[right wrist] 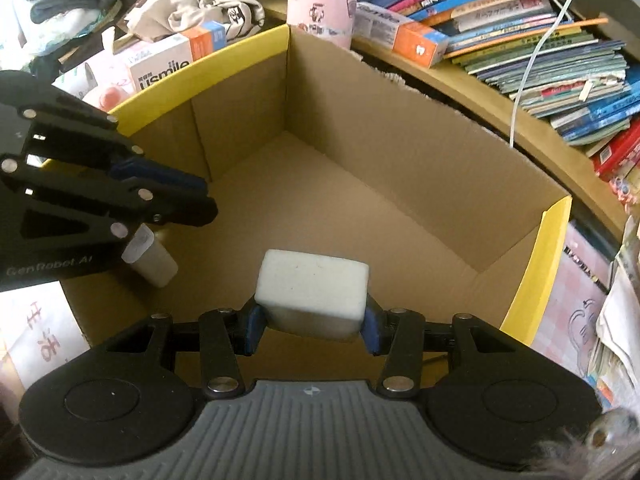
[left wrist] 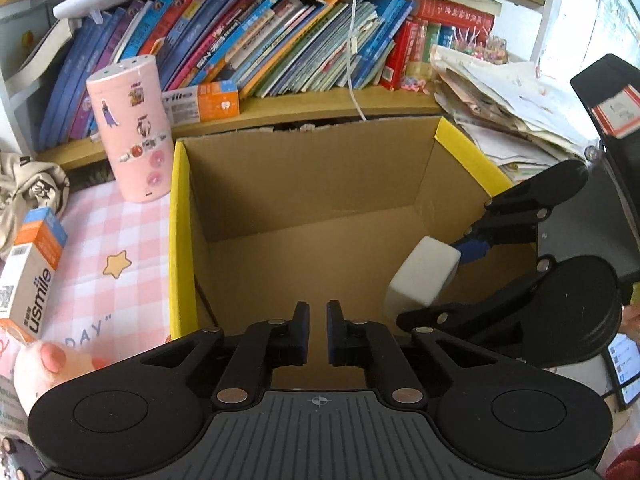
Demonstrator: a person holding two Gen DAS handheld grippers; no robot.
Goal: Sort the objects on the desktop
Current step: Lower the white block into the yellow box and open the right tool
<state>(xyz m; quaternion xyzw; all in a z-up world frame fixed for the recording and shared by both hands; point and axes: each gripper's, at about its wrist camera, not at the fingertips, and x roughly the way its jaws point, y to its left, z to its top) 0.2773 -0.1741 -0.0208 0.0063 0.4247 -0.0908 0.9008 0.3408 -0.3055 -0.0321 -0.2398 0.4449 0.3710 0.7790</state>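
a: where's the white block (right wrist: 313,289) right now?

b: clamped between the blue pads (right wrist: 253,330) of the right tool (right wrist: 312,330), held over the inside of the cardboard box (right wrist: 400,184). both pads press on its sides and it hangs clear of the box floor. from the left wrist view the same block (left wrist: 422,276) sits low on the right side of the box (left wrist: 304,184), with the right tool (left wrist: 460,254) reaching in from the right.

a: and the left tool?

b: the left tool (left wrist: 318,330) has its jaws drawn together with only a thin slit between the pads, and nothing is between them. it points down over the near part of the box. in the right wrist view it (right wrist: 200,196) comes in from the left above the box's yellow-edged wall.

a: anything else inside the box?

b: a small pale cylinder (right wrist: 150,258) shows just below the left tool, near the left wall. i can't tell whether it lies on the floor or is in the air.

a: what's around the box?

b: a pink canister with stickers (left wrist: 134,132) stands just beside its left back corner on a pink checked cloth (left wrist: 116,236). a white and orange usmile carton (left wrist: 34,268) lies further left. behind runs a wooden shelf (left wrist: 304,106) of leaning books (left wrist: 256,40), with a pile of loose papers (left wrist: 504,112) at the right.
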